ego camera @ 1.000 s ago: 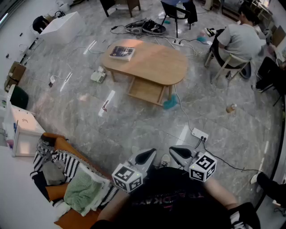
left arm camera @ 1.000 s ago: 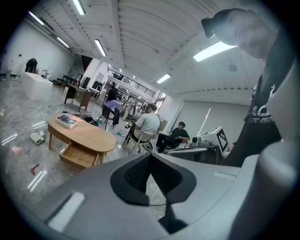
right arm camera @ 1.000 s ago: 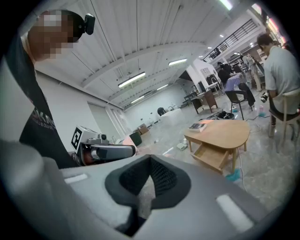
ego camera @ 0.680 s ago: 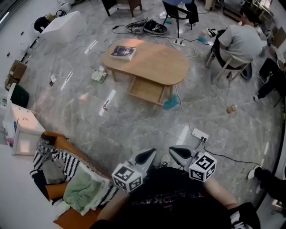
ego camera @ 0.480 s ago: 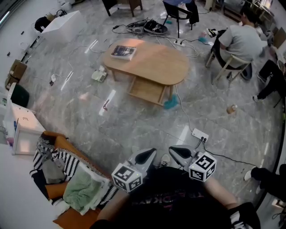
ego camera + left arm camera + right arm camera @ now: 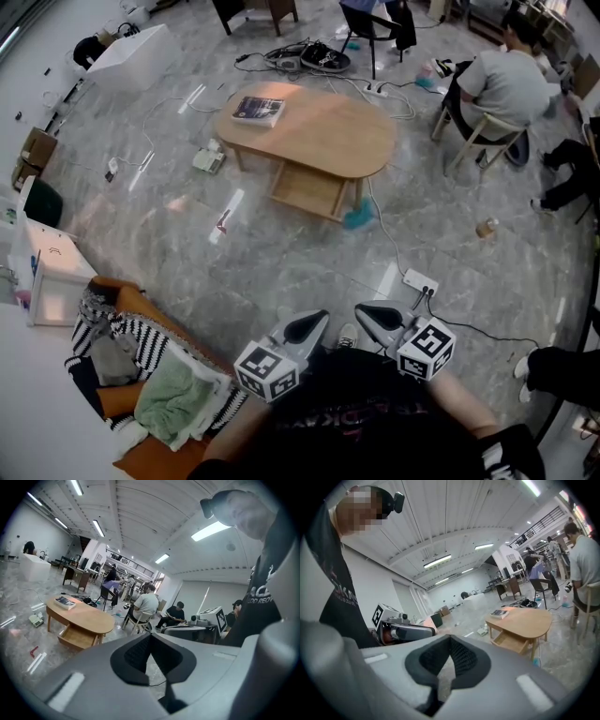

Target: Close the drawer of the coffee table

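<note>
An oval wooden coffee table [image 6: 319, 131] stands well ahead of me on the marble floor, with its drawer [image 6: 307, 190] pulled out toward me. A book [image 6: 257, 110] lies on its left end. The table also shows small in the left gripper view [image 6: 79, 616] and the right gripper view [image 6: 525, 620]. My left gripper [image 6: 314, 326] and right gripper [image 6: 367, 319] are held close to my body, side by side, both shut and empty, far from the table.
Cables and a power strip [image 6: 418, 280] lie on the floor between me and the table. A teal object [image 6: 357, 217] sits by the table leg. A seated person [image 6: 502, 89] is at back right. A sofa with clothes [image 6: 141, 384] is at my left.
Both grippers stay put. A person's legs at the right edge have shifted, and another foot has come in at lower right.
</note>
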Tool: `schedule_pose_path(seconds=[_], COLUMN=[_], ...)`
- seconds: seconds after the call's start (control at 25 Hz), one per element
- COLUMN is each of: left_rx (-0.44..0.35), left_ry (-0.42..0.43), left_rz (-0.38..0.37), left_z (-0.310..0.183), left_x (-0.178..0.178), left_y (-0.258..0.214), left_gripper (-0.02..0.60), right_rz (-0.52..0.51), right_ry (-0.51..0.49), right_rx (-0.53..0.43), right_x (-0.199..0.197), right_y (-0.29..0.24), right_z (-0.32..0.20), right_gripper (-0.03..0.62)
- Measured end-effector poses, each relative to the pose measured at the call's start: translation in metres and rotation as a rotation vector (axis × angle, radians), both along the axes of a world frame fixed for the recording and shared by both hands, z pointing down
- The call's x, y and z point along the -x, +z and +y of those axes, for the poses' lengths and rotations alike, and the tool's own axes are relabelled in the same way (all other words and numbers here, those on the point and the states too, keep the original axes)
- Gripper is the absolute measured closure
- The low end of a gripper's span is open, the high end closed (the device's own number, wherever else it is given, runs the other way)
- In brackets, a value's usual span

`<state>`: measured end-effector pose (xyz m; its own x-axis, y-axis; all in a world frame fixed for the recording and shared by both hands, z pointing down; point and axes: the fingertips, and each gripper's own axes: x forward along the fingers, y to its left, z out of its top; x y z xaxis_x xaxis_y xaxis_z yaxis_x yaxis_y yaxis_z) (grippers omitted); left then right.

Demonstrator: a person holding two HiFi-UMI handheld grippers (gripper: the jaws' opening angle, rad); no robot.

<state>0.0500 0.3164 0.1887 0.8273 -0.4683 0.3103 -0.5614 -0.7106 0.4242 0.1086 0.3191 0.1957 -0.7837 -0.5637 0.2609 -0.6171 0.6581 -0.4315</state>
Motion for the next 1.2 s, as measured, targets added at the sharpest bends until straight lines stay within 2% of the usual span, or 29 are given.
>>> schedule_pose_path(seconds=[0.52,0.76,1.0,1.2], left_rx=[-0.049,-0.055,-0.046,-0.015], left_ry=[-0.057,-0.073,-0.065,-0.021], left_rz=[-0.032,-0.024,0.004,0.012], left_z=[-0.02,-0.044,-0.087,-0.125], left_x=[0.016,0.031,0.072,0.112], left_y=[-0.019,-0.01,0.001,0.013], left_gripper=[0.577,0.577,0.575,0.575], right_rz=[0.011,0.025,0.058,0.067], right_ry=[0.021,0.047,0.083,0.166], right_rx=[-0.092,-0.087,-0.066,-0.028], right_x=[-0.005,0.001,0.031,0.061], right_y=[-0.02,-0.012,-0.007,0.0], right_z=[-0.022,-0.045,-0.074,-0.112], right_gripper=[0.594,0.594,0.594,0.594])
